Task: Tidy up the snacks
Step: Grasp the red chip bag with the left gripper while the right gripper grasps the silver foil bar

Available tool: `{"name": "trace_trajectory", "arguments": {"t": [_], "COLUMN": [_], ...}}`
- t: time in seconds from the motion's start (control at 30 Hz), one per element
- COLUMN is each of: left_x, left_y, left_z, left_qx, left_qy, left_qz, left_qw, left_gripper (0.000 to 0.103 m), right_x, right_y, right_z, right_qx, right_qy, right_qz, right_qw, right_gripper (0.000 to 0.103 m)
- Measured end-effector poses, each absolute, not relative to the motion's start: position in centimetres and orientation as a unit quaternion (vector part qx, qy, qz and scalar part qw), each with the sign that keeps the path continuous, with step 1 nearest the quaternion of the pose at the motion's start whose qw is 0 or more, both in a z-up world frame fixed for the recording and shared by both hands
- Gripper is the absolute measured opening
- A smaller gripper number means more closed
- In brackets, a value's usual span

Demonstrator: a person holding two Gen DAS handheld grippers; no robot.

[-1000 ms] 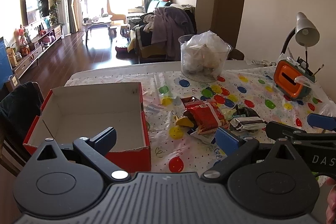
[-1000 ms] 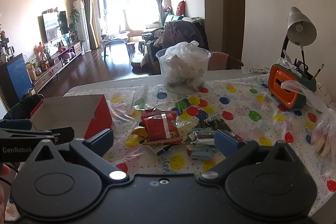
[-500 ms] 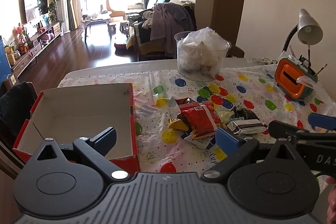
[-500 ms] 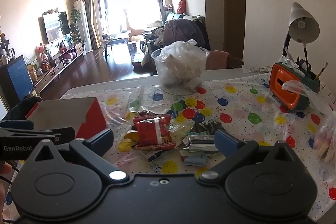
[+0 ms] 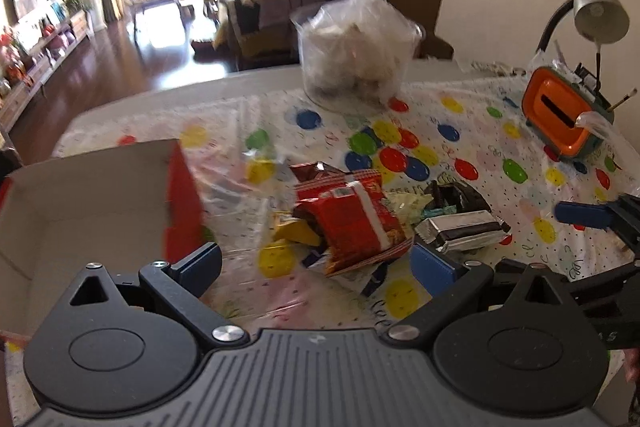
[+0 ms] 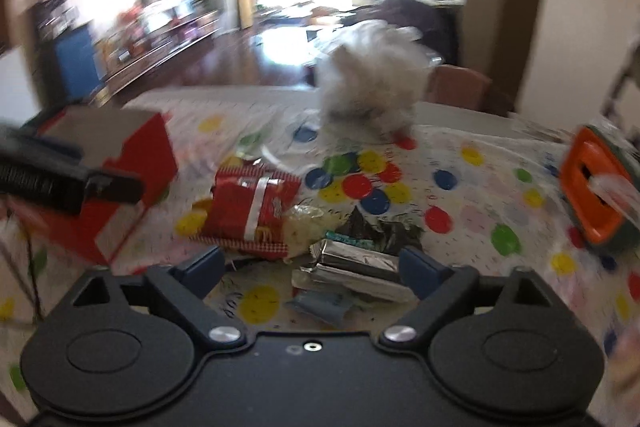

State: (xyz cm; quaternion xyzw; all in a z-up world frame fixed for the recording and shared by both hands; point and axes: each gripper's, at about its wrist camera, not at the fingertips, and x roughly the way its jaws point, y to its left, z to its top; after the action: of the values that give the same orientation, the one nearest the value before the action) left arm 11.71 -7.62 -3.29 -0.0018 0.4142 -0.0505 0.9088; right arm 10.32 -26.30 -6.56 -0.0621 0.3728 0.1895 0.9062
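- The snacks lie in a loose heap near the middle of the counter, on a cloth with coloured dots.
- The red bag sits on top of the heap. In the left wrist view its long axis runs from the counter's far left toward its near right, and a white stripe crosses it.
- In the right wrist view the red bag lies with one short end toward the box and the other toward the rest of the heap.
- A silver bar lies just right of the red bag, its long axis roughly along the counter's near edge, tilted a little.
- A dark wrapper sits just behind the bar, and a yellow wrapper pokes out at the bag's left.
- An open red box stands by the counter's left edge, beside the heap.
- The left gripper hovers with jaws wide and nothing pinched; the heap's near edge shows between them.
- The right gripper has jaws closing but wide apart, with the silver bar between them; blur hides whether the pads touch it.
- A clear tub of pale contents stands near the far edge.
- An orange holder and a lamp are toward the far right corner.
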Motion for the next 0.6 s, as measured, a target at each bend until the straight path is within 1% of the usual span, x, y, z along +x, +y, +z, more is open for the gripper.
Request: {"name": "trace_trajectory", "arguments": {"t": [0.13, 0.33, 0.43, 0.6], "left_x": [15.0, 19.5, 21.2, 23.5], "left_y": [-9.4, -10.7, -11.1, -11.6], "left_z": [-4.5, -7.0, -8.1, -9.3], "left_qx": [0.012, -0.004, -0.017, -0.028], "left_qy": [0.433, 0.482, 0.504, 0.527], "left_qz": [-0.043, -0.031, -0.024, -0.012], "left_qw": [0.9, 0.876, 0.863, 0.849], "left_gripper": [0.101, 0.101, 0.101, 0.101], "right_x": [13.4, 17.3, 18.9, 20.8], "right_y": [-27.2, -27.8, -28.4, -28.8], "right_z": [-8.3, -11.1, -12.1, -13.2], "right_qx": [-0.11, -0.184, -0.196, -0.21], "right_qy": [0.391, 0.41, 0.425, 0.441], "right_qz": [0.261, 0.329, 0.35, 0.385], "right_qw": [0.876, 0.831, 0.811, 0.783], "right_gripper": [0.09, 0.083, 0.081, 0.081]}}
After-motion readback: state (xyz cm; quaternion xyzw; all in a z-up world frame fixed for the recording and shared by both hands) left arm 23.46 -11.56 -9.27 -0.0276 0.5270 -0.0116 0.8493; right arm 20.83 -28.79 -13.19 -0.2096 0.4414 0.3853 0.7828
